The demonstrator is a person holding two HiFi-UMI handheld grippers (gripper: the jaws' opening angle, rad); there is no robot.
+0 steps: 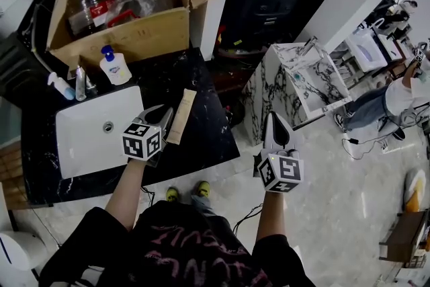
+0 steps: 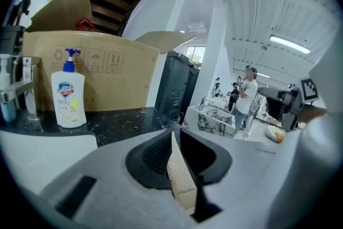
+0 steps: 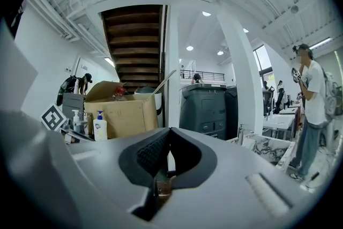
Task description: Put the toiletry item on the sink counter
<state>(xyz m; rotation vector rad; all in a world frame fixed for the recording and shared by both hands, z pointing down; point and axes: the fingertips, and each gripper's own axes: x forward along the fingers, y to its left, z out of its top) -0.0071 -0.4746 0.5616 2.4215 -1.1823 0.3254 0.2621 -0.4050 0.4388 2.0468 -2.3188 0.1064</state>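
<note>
A slim beige tube [image 1: 182, 115] is the toiletry item. My left gripper [image 1: 164, 119] is shut on its lower end, and it hangs just over the black counter [image 1: 205, 138], right of the white sink basin [image 1: 77, 144]. In the left gripper view the tube [image 2: 181, 182] stands edge-on between the closed jaws of my left gripper [image 2: 174, 139]. My right gripper [image 1: 275, 119] hovers over the floor to the right of the counter. It is shut with nothing in it, as the right gripper view [image 3: 168, 137] also shows.
A white soap pump bottle [image 1: 115, 68] and a faucet [image 1: 80, 83] stand behind the basin. An open cardboard box [image 1: 127, 33] with bottles fills the back of the counter. A small marble washstand [image 1: 306, 80] stands to the right. People stand at far right.
</note>
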